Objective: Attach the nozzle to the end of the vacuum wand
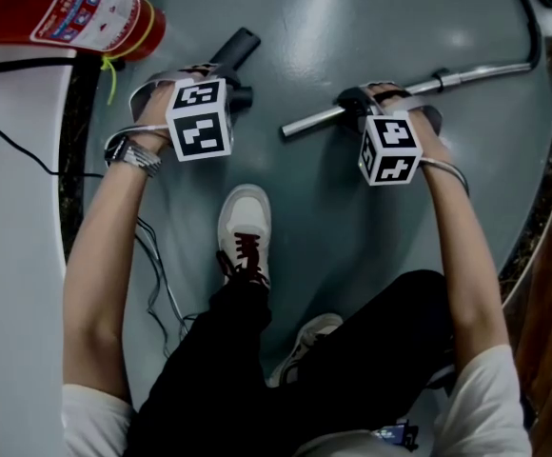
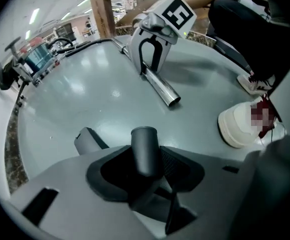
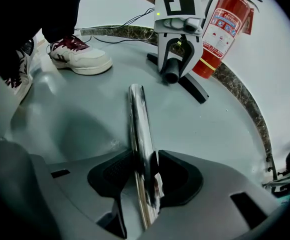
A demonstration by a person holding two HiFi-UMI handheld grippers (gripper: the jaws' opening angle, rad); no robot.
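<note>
Grey floor (image 1: 352, 27), smooth and glossy, carries everything. A person stands over it, both bare forearms reaching down, one gripper in each hand.

Red fire extinguisher (image 1: 76, 8) lies at the top left of the head view, beside the floor's dark edge.

Wand (image 3: 137, 114): a chrome tube running from the right gripper up and right toward a dark hose. Its open end points left, toward the nozzle. Whether it rests on the floor or is lifted, I cannot tell.

White shoe (image 1: 245, 222) with dark red laces sits between the two arms.

Nozzle (image 2: 145, 149): dark grey plastic. Its round neck faces the wand's open end, and its flat tip points away. It is near the wand's end but apart from it, with bare floor between them.

Left gripper (image 2: 145, 161) is clenched on the nozzle's neck, pads on both sides.

Right gripper (image 3: 145, 171) grasps the wand, the tube pinched between its pads a little back from the open end.

Thin black cable (image 1: 152, 255) trails by the left arm.
</note>
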